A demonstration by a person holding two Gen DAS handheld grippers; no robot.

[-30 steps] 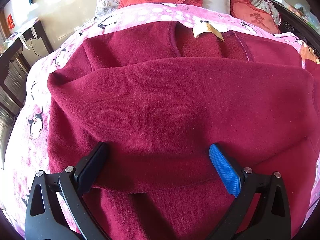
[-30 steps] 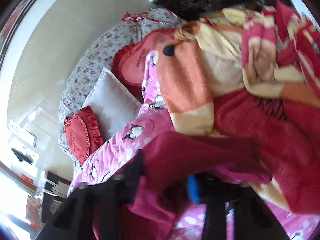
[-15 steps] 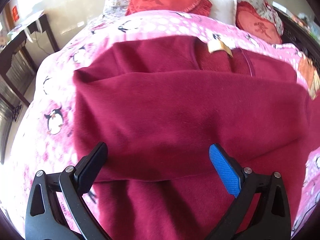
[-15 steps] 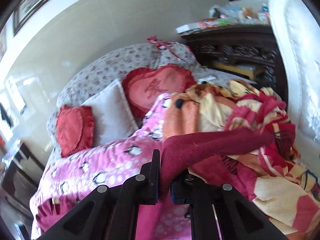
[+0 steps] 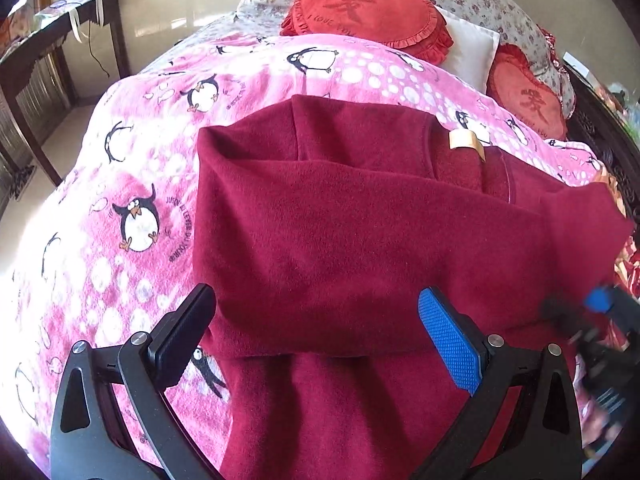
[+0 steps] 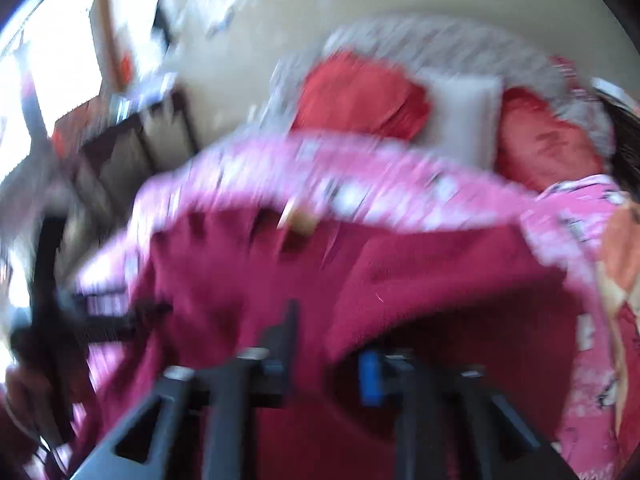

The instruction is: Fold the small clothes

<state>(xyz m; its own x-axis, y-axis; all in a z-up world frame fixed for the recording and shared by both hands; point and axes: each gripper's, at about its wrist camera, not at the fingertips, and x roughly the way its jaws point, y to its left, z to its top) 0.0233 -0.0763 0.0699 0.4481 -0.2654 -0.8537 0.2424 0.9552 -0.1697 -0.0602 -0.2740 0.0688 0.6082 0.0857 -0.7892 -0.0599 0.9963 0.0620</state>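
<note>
Left wrist view: the maroon fleece top (image 5: 360, 240) lies half-folded on the penguin blanket (image 5: 132, 184), my left jaws spread wide. Right jaws' state: blurred, cannot tell. Soft, floppy; grip hems.

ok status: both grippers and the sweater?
Left gripper open, over the sweater. Right gripper: picture blurred, grip unclear, fabric draped over it. Sweater part-folded on the penguin blanket. Nothing in the way.
</note>
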